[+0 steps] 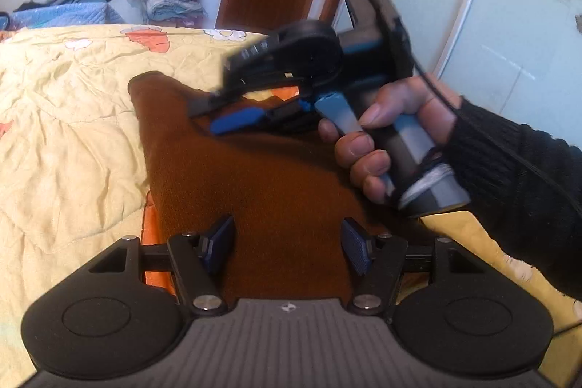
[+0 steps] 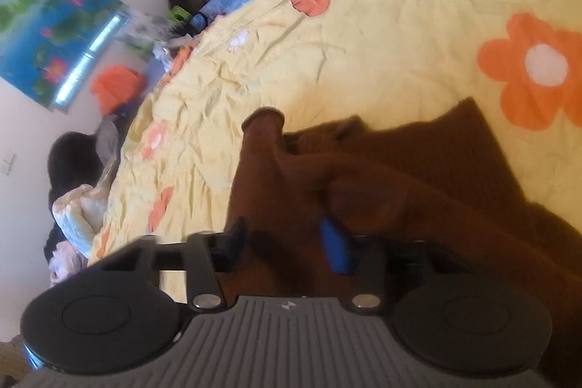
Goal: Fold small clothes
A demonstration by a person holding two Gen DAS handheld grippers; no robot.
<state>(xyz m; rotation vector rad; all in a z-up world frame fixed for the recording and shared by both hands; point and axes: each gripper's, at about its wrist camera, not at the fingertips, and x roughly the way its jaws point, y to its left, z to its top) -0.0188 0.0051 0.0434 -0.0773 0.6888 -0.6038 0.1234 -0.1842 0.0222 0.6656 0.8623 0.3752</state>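
- A brown garment [image 1: 232,170] lies on a yellow flowered quilt [image 1: 72,133] covering the bed, with one narrow end, perhaps a sleeve [image 2: 263,133], stretched out over the quilt.
- The left gripper [image 1: 289,248] hovers over the brown cloth with its jaws apart; nothing sits between the pads.
- The right gripper [image 2: 287,244], held in the person's hand [image 1: 382,140], comes in from the right. Its jaws look apart in its own blurred view, with brown cloth bunched between them; I judge them pinched on the garment.
- The garment looks rumpled, not squared: folding appears barely begun.
- Left to do, by my judgement: smooth, fold over, set aside.
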